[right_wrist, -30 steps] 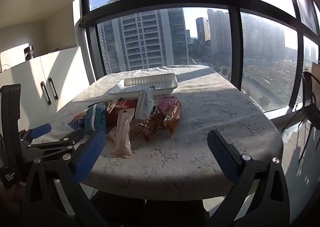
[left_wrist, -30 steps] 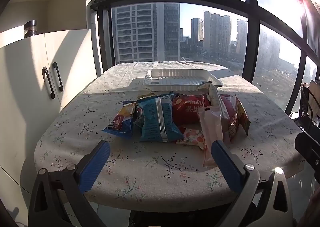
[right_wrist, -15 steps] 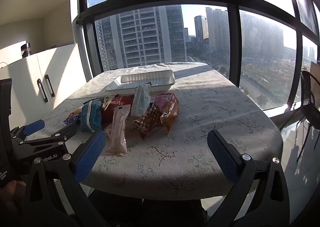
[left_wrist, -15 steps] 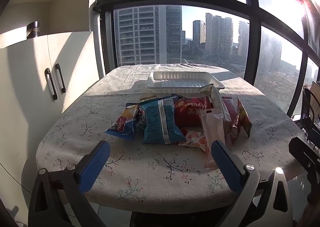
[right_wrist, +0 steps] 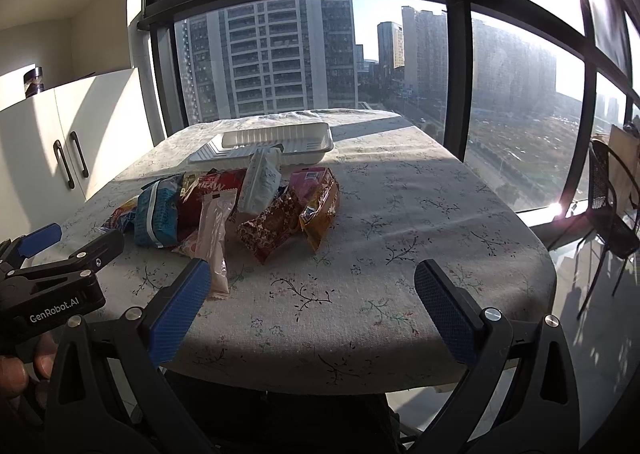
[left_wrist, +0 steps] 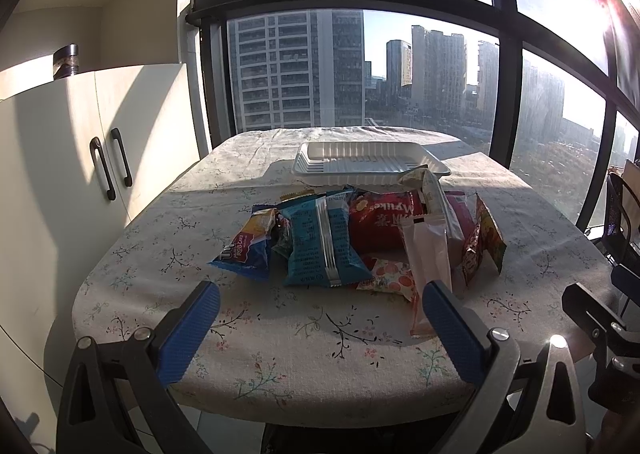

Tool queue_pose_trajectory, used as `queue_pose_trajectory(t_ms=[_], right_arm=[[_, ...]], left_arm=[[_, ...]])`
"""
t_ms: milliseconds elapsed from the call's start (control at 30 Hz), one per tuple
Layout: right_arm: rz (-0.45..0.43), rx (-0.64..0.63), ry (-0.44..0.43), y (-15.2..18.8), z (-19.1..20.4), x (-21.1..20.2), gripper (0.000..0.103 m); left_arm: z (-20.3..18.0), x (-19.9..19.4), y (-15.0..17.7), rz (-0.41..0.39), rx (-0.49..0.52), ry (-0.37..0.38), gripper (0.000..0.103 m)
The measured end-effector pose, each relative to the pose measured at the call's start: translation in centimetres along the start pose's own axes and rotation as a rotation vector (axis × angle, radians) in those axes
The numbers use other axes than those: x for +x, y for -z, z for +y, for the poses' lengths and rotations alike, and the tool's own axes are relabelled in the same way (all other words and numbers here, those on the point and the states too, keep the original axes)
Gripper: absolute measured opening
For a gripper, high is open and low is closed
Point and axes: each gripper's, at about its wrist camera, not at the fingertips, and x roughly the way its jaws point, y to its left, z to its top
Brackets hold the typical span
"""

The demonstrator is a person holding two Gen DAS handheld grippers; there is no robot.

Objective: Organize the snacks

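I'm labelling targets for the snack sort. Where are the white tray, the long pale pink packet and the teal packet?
white tray (left_wrist: 370,162), left wrist view, ribbed bare floor.
long pale pink packet (left_wrist: 427,262), left wrist view, mid-length.
teal packet (left_wrist: 324,246), left wrist view, centre seam.

A floral-clothed bench (left_wrist: 280,354) carried a snack pile (left_wrist: 352,238) ahead of the fingers (left_wrist: 188,330), a white tray (left_wrist: 368,164) beyond it.

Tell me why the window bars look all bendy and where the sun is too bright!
Left wrist view: the fisheye lens curves the window frame, and sun glare washes out the top right corner; the snack pile sits in shadow while the white tray catches sunlight. Right wrist view: the frame bends too, and a bright glint flares low by the chair.
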Motion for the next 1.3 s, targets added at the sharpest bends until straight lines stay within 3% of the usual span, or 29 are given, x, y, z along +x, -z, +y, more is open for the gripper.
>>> queue_pose_trajectory(t_ms=[1300], right_arm=[[0.037, -0.036, -0.004, 0.52, 0.88, 1.02, 0.102]], left_arm=[[-0.92, 0.67, 0.70, 0.013, 0.029, -0.006, 0.103]])
